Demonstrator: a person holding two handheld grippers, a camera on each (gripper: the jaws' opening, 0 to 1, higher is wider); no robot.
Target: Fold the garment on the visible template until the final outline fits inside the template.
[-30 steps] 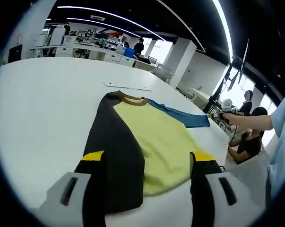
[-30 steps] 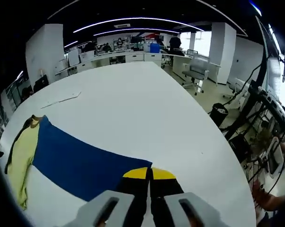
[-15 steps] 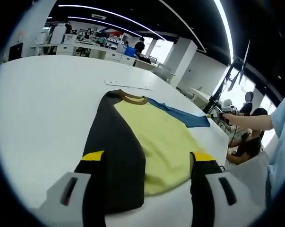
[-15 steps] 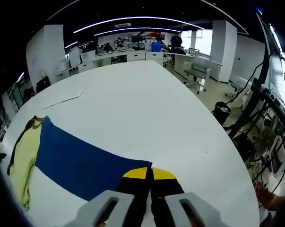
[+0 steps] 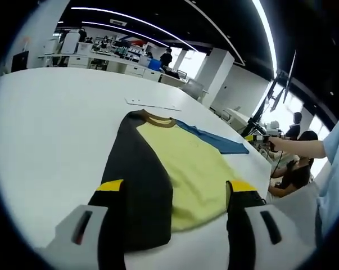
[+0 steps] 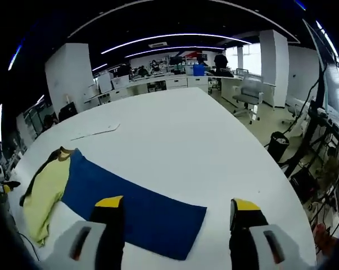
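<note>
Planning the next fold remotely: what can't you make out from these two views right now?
- Left gripper view: the garment's near hem sits behind the open left gripper.
- Right gripper view: the yellow body is squeezed against the rim; the blue sleeve partly hidden by the open right gripper.
- Template outline: too faint to tell.

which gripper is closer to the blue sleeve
Right. The right gripper hangs open right over the blue sleeve; the left gripper is at the shirt's black side.

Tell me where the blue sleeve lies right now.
In the right gripper view, the blue sleeve lies flat on the white table, stretching from the yellow body toward the open right claw.
</note>
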